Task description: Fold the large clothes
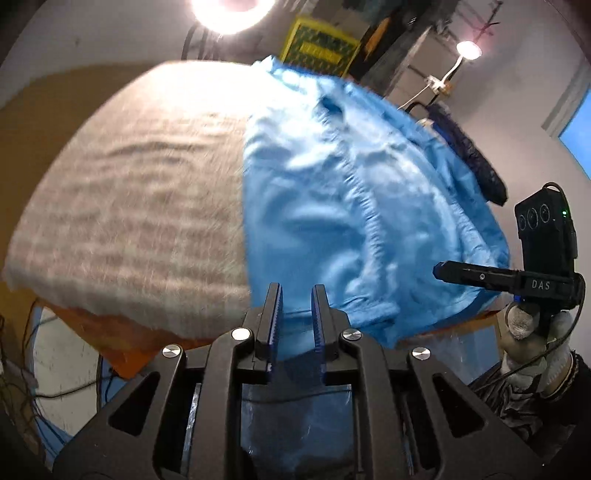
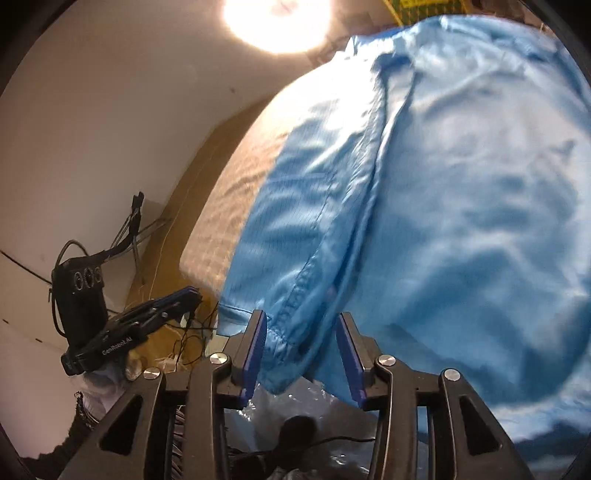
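A large light-blue garment (image 1: 351,206) lies crumpled over the right half of a surface covered with a grey checked cloth (image 1: 129,192). My left gripper (image 1: 295,291) hovers at the garment's near hem, jaws a narrow gap apart with nothing pressed between them. From the right wrist view the left gripper (image 2: 194,293) hangs clear of the fabric, off the surface's corner. My right gripper (image 2: 301,321) stands open, wide apart, with the garment's (image 2: 461,184) stitched hem hanging loose between its fingers. Seen side-on, the right gripper (image 1: 439,269) sits at the garment's near right edge, held by a gloved hand (image 1: 524,325).
A dark blue item (image 1: 472,155) lies beyond the garment at the far right. A yellow crate (image 1: 317,44) stands behind the surface. Bright lamps (image 1: 229,11) glare overhead. Cables (image 1: 33,387) trail on the floor at the left, below the orange edge (image 1: 122,332).
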{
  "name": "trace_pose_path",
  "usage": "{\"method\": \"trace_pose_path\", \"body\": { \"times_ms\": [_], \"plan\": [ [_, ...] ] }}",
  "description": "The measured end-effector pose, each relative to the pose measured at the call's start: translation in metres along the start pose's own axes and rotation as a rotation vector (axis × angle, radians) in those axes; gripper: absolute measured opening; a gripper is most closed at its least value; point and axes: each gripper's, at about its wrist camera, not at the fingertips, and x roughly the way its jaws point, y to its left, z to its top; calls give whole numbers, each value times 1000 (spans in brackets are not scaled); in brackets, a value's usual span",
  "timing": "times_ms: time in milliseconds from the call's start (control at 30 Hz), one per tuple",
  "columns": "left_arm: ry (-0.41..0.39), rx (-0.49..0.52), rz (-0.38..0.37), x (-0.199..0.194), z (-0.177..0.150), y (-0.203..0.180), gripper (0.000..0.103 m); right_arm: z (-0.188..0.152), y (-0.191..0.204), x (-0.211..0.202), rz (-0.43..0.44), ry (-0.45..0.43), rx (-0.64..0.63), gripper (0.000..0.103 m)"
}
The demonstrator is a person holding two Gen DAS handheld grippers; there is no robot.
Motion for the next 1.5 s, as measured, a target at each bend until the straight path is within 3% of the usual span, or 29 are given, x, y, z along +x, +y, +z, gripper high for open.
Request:
{"method": "trace_pose_path", "body": {
  "times_ms": [133, 300, 533, 633, 767, 933, 1167, 1267, 1333, 1367, 1400, 1500],
  "plan": [
    [-14, 52, -66, 1, 5, -33, 13, 3, -8, -44, -30, -89, 32, 47],
    [20, 141, -144, 19, 10, -84, 13, 2, -34, -109, -83, -215, 77, 59],
    [89, 209, -233, 60, 17, -154, 13, -17, -100, -179, -196, -347, 224, 60],
    [133, 228, -267, 87, 22, -184, 13, -27, -131, -204, -270, -389, 284, 60],
    [182, 249, -290, 128, 23, -222, 13, -38, -171, -227, -384, -435, 361, 74],
    [222, 306, -295, 171, 10, -264, 13, -49, -239, -253, -528, -463, 530, 76],
    [298, 410, -263, 209, -10, -302, 13, -61, -296, -269, -510, -473, 664, 77],
    [305, 407, -273, 209, -9, -302, 13, -60, -306, -262, -400, -463, 683, 78],
    [313, 384, -282, 205, -6, -298, 13, -60, -312, -257, -320, -473, 708, 74],
    [314, 377, -287, 201, -5, -296, 13, -58, -315, -254, -290, -474, 718, 66],
    [311, 376, -287, 197, -5, -294, 13, -56, -317, -252, -258, -472, 720, 47],
    [304, 366, -307, 179, -6, -289, 13, -44, -315, -244, -202, -454, 690, 15]
  ]
}}
